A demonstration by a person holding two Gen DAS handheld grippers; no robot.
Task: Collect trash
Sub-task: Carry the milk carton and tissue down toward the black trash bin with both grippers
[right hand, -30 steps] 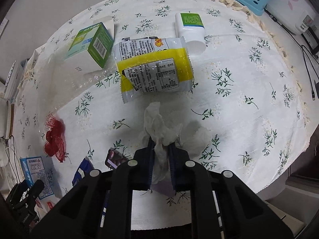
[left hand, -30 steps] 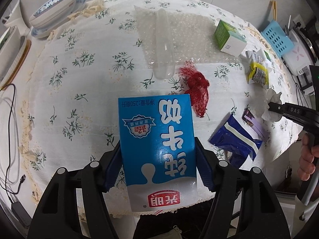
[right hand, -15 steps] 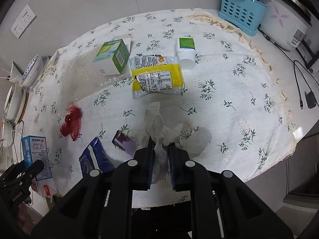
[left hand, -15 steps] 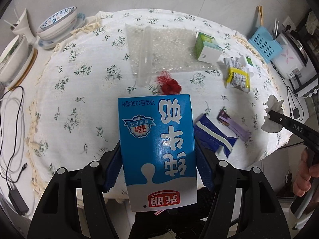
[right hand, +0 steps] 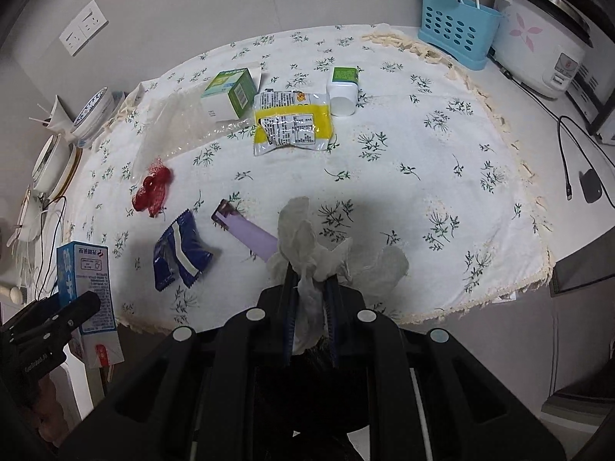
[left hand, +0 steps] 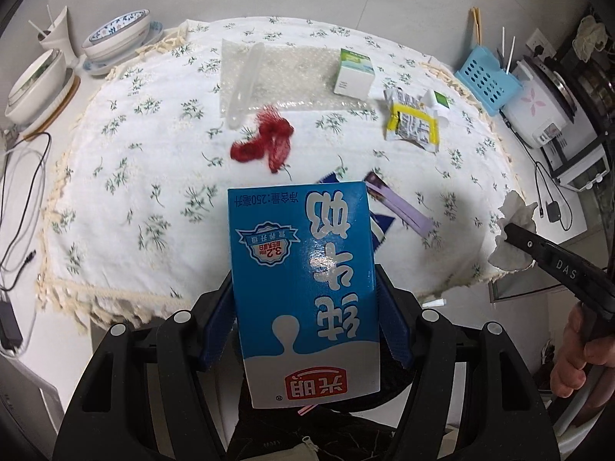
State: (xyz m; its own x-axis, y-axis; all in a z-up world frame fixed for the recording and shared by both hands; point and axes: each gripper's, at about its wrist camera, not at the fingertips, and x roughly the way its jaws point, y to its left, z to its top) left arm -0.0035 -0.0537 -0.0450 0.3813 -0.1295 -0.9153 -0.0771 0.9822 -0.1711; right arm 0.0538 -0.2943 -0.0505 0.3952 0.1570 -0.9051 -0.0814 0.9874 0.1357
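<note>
Trash on desk: red net (left hand: 269,140), yellow snack packet (right hand: 293,123), blue wrapper (right hand: 178,255), purple wrapper (right hand: 246,232), green-and-white box (left hand: 355,73) and bubble wrap (left hand: 284,77) lie scattered on the floral cloth (right hand: 423,176).
Left claw (left hand: 305,307): clamped on the sides of a blue milk carton (left hand: 303,280), held above the desk's near edge.
Right claw (right hand: 310,296): squeezed together on a crumpled white tissue (right hand: 307,246), lifted off the cloth.
Desk edge: blue utensil basket (right hand: 455,32) beside a rice cooker (right hand: 538,53).
</note>
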